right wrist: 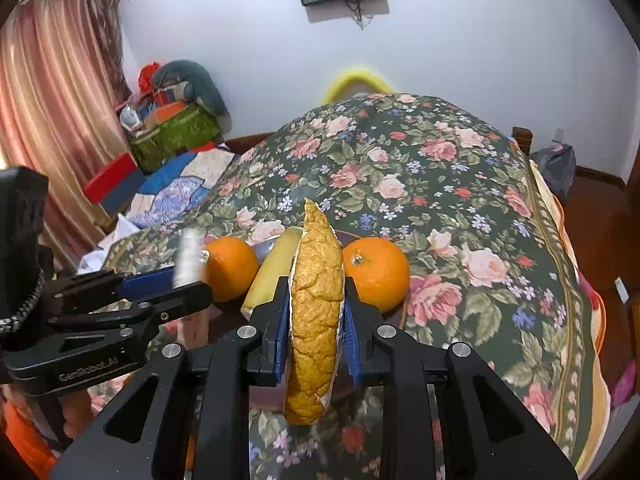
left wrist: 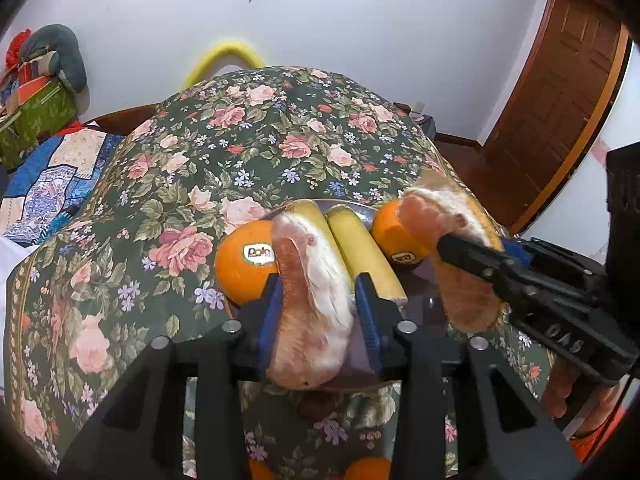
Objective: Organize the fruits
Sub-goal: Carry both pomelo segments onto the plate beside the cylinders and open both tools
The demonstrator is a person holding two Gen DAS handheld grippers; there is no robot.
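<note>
Blue-padded left tool and right tool, angled downward, each clamp 1 pomelo wedge.

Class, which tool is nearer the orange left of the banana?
Left. The left tool sits right beside that orange; the right tool, gripping peel, is beyond the banana, by the other orange.

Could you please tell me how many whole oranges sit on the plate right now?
2: one orange left of the banana, the other orange right of the peel held in the right claw. More may be hidden.
</note>
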